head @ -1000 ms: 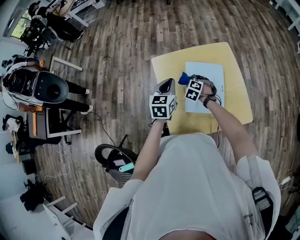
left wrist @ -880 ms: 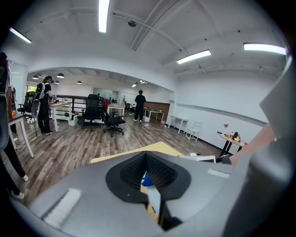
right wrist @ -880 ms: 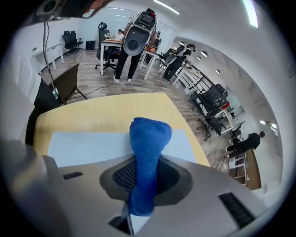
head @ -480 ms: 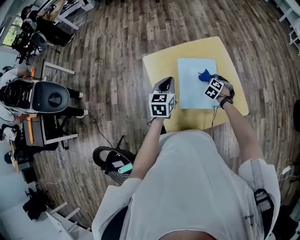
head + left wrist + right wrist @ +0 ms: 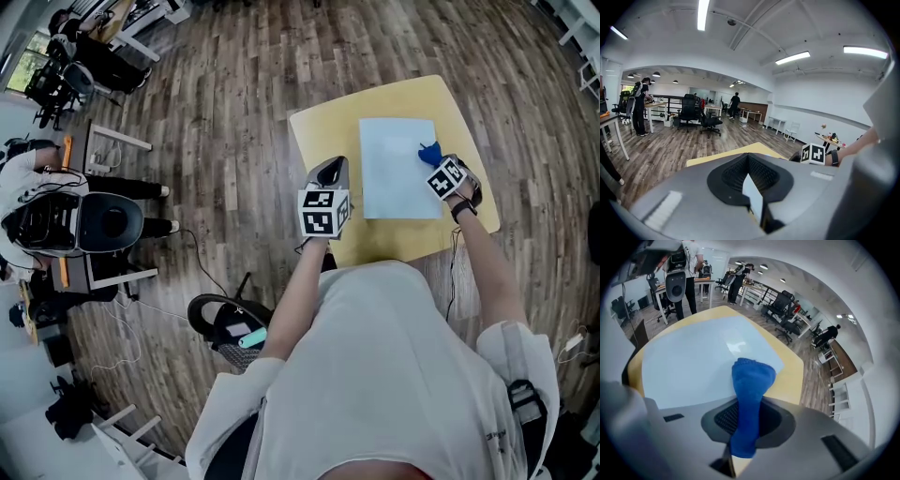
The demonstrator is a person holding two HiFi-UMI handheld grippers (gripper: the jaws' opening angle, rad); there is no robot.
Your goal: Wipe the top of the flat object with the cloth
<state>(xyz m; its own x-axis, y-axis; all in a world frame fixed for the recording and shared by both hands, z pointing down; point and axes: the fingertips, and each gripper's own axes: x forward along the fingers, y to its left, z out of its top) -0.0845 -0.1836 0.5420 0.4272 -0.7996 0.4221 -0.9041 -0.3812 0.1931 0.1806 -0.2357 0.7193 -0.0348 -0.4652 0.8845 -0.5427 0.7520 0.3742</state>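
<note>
A pale blue flat sheet [image 5: 394, 169] lies on the small yellow table [image 5: 323, 127]. My right gripper [image 5: 434, 157] is shut on a blue cloth [image 5: 428, 151], which rests at the sheet's right edge. In the right gripper view the cloth [image 5: 751, 376] sticks out from between the jaws of the right gripper [image 5: 745, 416] onto the sheet [image 5: 693, 362]. My left gripper [image 5: 328, 173] hovers over the table's left front corner, away from the sheet. In its own view the left gripper [image 5: 750, 171] has its jaws together with nothing between them.
The table stands on a wood floor [image 5: 234, 112]. A black chair base [image 5: 225, 323] sits below left of the person. Desks, office chairs [image 5: 103, 220] and people are at the far left. The table's right edge [image 5: 478, 159] is close to the right gripper.
The right gripper has carried the cloth across the sheet from its left side to its right edge. The left gripper has stayed where it was.
</note>
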